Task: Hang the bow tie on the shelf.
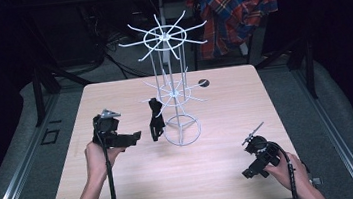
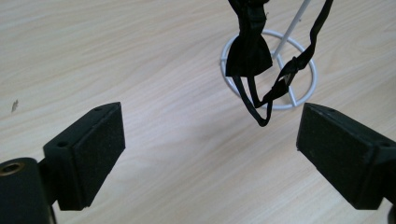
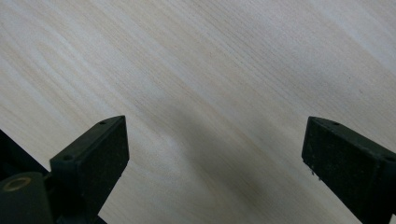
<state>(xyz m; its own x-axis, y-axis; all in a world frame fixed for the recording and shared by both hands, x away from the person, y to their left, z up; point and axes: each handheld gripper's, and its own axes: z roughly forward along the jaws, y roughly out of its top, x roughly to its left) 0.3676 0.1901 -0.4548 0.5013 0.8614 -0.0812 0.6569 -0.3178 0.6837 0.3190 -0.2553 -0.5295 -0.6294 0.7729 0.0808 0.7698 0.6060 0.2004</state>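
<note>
Hanging from the white wire rack (image 1: 174, 94), a black bow tie (image 2: 249, 49) shows strap detail in the left gripper view; both the left gripper (image 2: 210, 149) and right gripper (image 3: 215, 158) gape empty.

You're working in what looks like a lab or recording studio: a pale wood table (image 1: 139, 184) stands alone on grey carpet (image 1: 25, 162), with dark stand legs (image 1: 38, 95), loose cables (image 1: 107, 42) and black surroundings behind.
</note>
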